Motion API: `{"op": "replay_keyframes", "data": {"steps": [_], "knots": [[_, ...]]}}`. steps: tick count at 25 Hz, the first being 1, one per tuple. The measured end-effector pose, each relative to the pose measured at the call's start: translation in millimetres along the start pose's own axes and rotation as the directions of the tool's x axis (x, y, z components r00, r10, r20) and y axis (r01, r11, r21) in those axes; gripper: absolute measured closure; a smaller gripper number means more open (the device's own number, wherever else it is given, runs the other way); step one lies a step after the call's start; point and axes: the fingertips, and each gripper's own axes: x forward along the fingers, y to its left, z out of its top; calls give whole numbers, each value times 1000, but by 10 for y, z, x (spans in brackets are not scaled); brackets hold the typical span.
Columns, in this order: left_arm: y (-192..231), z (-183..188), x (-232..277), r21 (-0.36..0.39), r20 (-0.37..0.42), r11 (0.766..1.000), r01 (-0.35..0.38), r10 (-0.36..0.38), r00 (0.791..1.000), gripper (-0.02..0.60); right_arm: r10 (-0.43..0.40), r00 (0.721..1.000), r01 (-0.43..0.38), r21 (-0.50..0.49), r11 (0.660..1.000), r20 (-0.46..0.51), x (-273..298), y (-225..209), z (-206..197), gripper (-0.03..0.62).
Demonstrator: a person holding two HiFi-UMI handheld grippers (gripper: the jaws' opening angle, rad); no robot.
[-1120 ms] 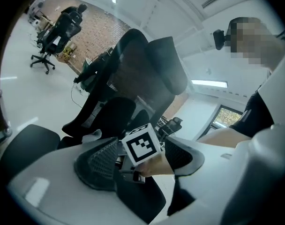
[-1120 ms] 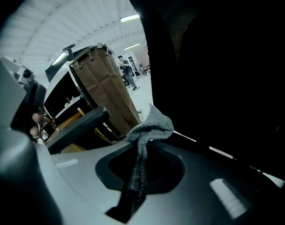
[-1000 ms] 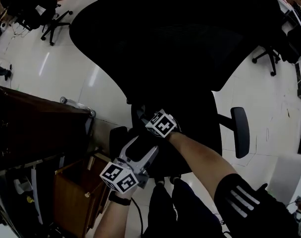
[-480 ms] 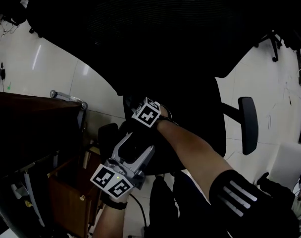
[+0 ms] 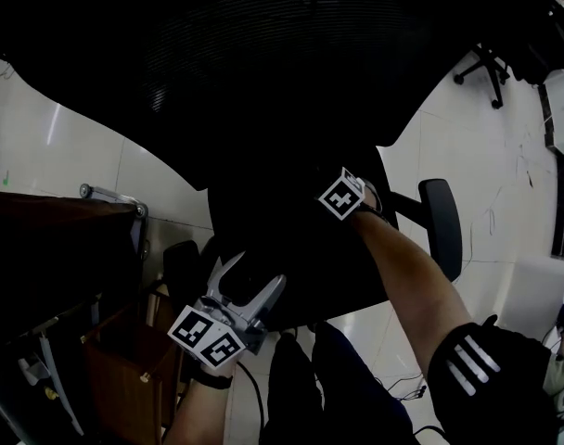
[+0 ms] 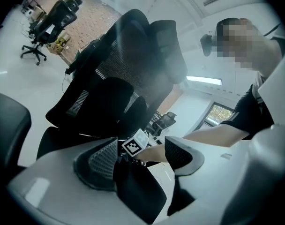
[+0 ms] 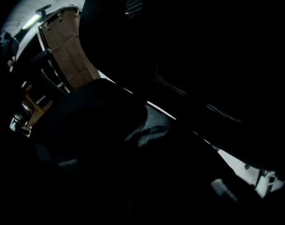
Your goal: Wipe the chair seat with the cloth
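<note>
The black office chair fills the head view: its mesh back (image 5: 291,63) is at the top and its seat (image 5: 291,248) in the middle. My right gripper's marker cube (image 5: 342,195) hangs over the seat's right part, its jaws lost in the dark. In the right gripper view, a grey knit cloth (image 7: 149,125) sits at the jaw tips of my right gripper (image 7: 147,132), pressed to the dark seat. My left gripper (image 5: 257,269) is at the seat's front left edge, jaws spread, holding nothing. It looks along the seat at the right gripper's cube (image 6: 134,144).
A dark wooden cabinet (image 5: 59,248) and a brown box (image 5: 124,360) stand close on the left. The chair's armrests (image 5: 442,225) stick out on both sides. Another office chair (image 5: 481,72) stands on the white floor (image 5: 505,202) at the upper right. The person's legs (image 5: 310,387) are below the seat.
My right gripper has slid right and away across the seat, away from the left gripper. The left gripper has stayed by the front edge, its jaws now plainly spread.
</note>
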Motion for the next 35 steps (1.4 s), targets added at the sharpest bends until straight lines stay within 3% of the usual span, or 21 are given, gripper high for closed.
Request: {"op": "replay_keyframes", "data": {"steps": [5,10,14,17,20,23,26,29,35], "knots": [[-23,-9,55,12,-19,1000,11,-11,1000,249,-87,996,86,104,991,5,-343,-627,-436,565],[-32,84,-42,28,-11,1000,0,1,1000,249,-120,993,116,111,987,24,-430,-665,-330,565],[-41,127,-198,31,-2,999,-10,10,1000,249,45,987,-64,124,990,152,-390,136,126,565],[-26,127,-333,33,3,999,-28,28,1000,249,178,960,-191,43,981,218,-279,988,592,565],[-4,132,-482,37,17,998,-52,52,999,249,302,918,-314,4,949,257,-175,1820,970,565],[38,91,-586,39,18,997,-70,69,997,249,367,897,-359,-80,930,245,-75,2381,1151,565],[61,18,-638,39,12,997,-74,73,997,249,377,904,-357,-132,925,200,54,2605,1125,565],[35,-21,-633,44,12,997,-68,67,998,249,363,916,-336,-165,927,170,115,2560,1011,565],[-29,-85,-531,33,-7,998,-52,52,999,249,224,969,-213,-102,972,101,76,1809,308,565]]}}
